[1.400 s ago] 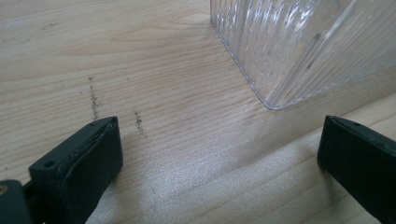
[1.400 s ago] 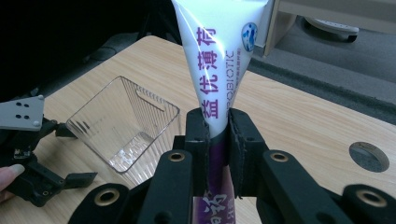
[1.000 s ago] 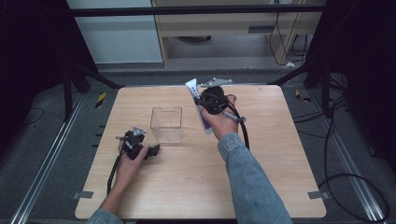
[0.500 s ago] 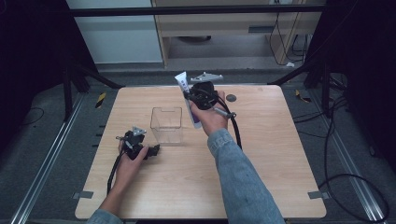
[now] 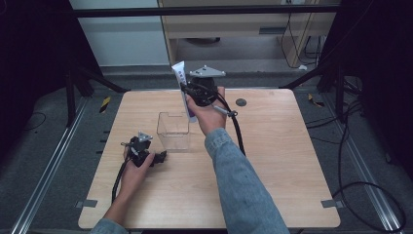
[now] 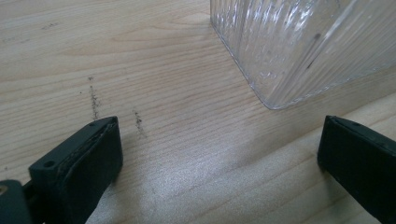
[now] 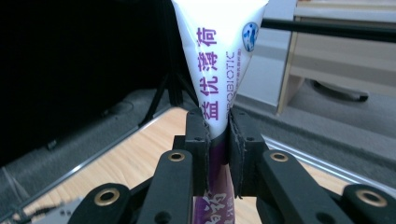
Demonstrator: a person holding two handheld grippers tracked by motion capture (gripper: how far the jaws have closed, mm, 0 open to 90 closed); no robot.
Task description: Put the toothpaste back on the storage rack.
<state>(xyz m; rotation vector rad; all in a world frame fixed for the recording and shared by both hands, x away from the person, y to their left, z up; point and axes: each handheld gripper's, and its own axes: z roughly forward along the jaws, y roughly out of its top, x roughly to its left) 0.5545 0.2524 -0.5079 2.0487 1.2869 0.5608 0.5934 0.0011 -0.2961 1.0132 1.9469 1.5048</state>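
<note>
Right gripper [image 5: 187, 95] clamps white-and-purple tube [image 5: 183, 92] mid-body, tube upright, in air just behind clear box [image 5: 173, 130]. Left gripper [image 5: 158, 157] rests on table [image 5: 272, 161], jaws wide apart, empty, box corner just ahead. To do well: centre tube over box opening, lower straight, release late. Watch box rim, trailing cable [image 5: 237, 129]. Small dark disc [image 5: 240, 102] well clear.

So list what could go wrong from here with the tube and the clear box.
The right gripper pinches the tube on a narrow stretch, so it may swivel or slip. The clear box is light and unheld: the left gripper sits open beside it, so a bump from the tube could shove or tip it.
</note>
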